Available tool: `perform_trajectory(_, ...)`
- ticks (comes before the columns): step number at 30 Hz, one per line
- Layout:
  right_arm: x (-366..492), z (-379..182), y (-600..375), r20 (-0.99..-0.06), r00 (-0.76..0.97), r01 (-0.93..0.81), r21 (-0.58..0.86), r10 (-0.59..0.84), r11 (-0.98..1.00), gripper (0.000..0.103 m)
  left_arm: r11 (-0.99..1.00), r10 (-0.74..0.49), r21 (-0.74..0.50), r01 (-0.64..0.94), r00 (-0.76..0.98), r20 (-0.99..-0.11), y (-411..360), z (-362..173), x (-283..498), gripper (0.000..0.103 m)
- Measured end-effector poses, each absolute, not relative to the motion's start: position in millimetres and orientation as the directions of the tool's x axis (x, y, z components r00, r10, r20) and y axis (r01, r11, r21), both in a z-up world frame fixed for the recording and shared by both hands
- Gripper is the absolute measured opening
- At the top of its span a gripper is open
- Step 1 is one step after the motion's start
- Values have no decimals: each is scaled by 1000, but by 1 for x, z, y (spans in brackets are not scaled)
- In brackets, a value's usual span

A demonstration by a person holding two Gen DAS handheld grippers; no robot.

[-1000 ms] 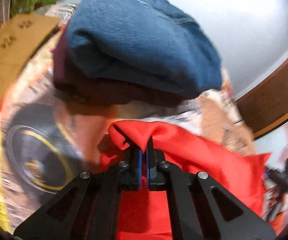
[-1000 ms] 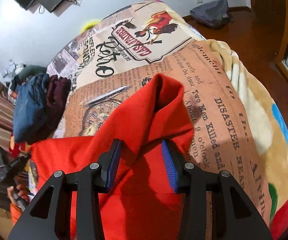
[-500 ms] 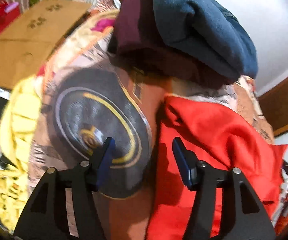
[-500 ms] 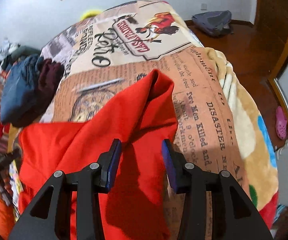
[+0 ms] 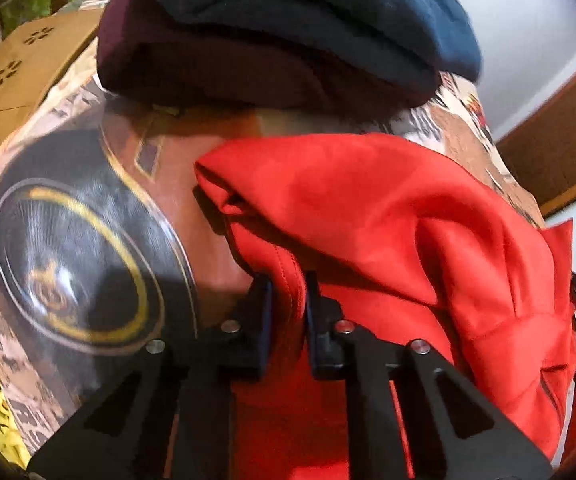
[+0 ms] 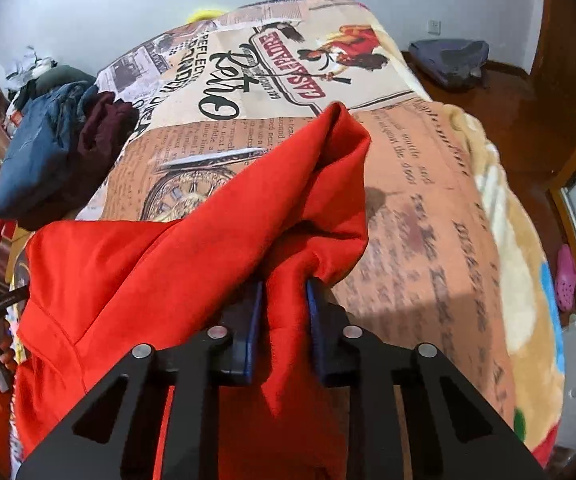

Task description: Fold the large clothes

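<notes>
Two wrist views, both grippers on the red garment. You had the left gripper (image 5: 288, 300) drawn nearly shut on a stitched edge of the red garment (image 5: 388, 208); its jaws had just been closing, and the cloth stood pinched between the pads. Your right gripper (image 6: 283, 312) had likewise just been closing, and a thick fold of the same garment (image 6: 191, 264) filled its narrow gap, pressed on both sides.

The garment lay rumpled on the printed blanket (image 6: 428, 208), spreading away from both grippers across the bed. In the right view its long ridge ran from the jaws up to a raised peak, with bare blanket to the right of it. In the left view the bulk fell to the right of the jaws, toward your other hand, so the two holds sat at opposite ends of the near edge, probably; motion blur leaves the hem line uncertain.

Beyond the cloth a stack of a dark blue garment (image 5: 328, 12) over a maroon garment (image 5: 215, 60) lay near its far edge, closer to your left hand.
</notes>
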State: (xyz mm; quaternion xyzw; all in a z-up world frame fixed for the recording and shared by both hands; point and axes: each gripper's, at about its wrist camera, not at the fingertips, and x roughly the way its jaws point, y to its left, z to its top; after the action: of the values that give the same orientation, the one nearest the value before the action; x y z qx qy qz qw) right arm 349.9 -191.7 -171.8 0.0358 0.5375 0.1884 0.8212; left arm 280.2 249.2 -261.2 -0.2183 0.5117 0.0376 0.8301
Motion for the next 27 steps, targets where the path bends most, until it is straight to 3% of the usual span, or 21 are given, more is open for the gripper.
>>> perform_trajectory(8, 396, -177, -161, -896, 363, -247, 173, 256, 954, 16, 899, -49, -239, -366, 458, -887, 268, -259, 319, 11)
perform_trajectory(13, 399, -164, -153, -895, 419, -268, 38, 152, 963, 16, 913, -2, -183, -364, 444, -896, 263, -252, 316, 13)
perform_trajectory(16, 386, -147, -158, -887, 421, -275, 74, 189, 959, 16, 920, 2, -169, -354, 436, -900, 260, -245, 300, 20)
perform_trajectory(19, 368, -131, -161, -876, 405, -279, 153, 261, 948, 17, 925, -25, -191, -329, 449, -893, 259, -231, 278, 20)
perform_trajectory(21, 356, -122, -159, -873, 384, -305, 188, 301, 934, 20, 928, -37, -205, -310, 471, -882, 257, -215, 264, 29)
perform_trajectory(23, 342, -113, -150, -871, 359, -344, 210, 335, 915, 39, 929, -35, -212, -303, 498, -866, 253, -202, 255, 57)
perform_trajectory(25, 334, -108, -138, -864, 346, -373, 230, 365, 899, 47, 932, -33, -224, -285, 549, -835, 243, -186, 249, 64)
perform_trajectory(27, 325, -106, -127, -848, 332, -405, 267, 413, 874, 47, 933, -71, -256, -252, 569, -819, 233, -174, 254, 65)
